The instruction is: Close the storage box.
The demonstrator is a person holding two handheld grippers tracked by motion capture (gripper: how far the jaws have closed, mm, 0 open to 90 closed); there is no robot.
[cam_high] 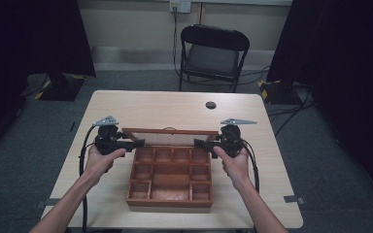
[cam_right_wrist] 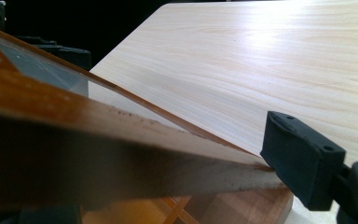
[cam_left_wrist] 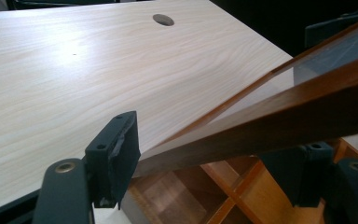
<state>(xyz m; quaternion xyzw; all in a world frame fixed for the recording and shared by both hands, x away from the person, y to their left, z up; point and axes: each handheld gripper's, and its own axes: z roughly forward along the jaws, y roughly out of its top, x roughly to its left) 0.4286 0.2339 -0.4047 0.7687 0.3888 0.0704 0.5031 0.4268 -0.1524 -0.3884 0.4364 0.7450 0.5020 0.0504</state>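
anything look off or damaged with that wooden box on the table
Nothing looks broken or spilled. The box sits square on the table, compartments empty. Its glass lid is raised, with the left hand-held gripper and right hand-held gripper clamping its ends.

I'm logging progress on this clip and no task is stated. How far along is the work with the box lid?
Done: the glass-paned wooden lid is raised off the brown compartmented wooden box, whose compartments look empty. In hand: the left gripper and right gripper each clamp a side rail of the lid, holding it tilted. Left: whether it is opening or closing cannot be told, so it either swings fully back or comes down shut.
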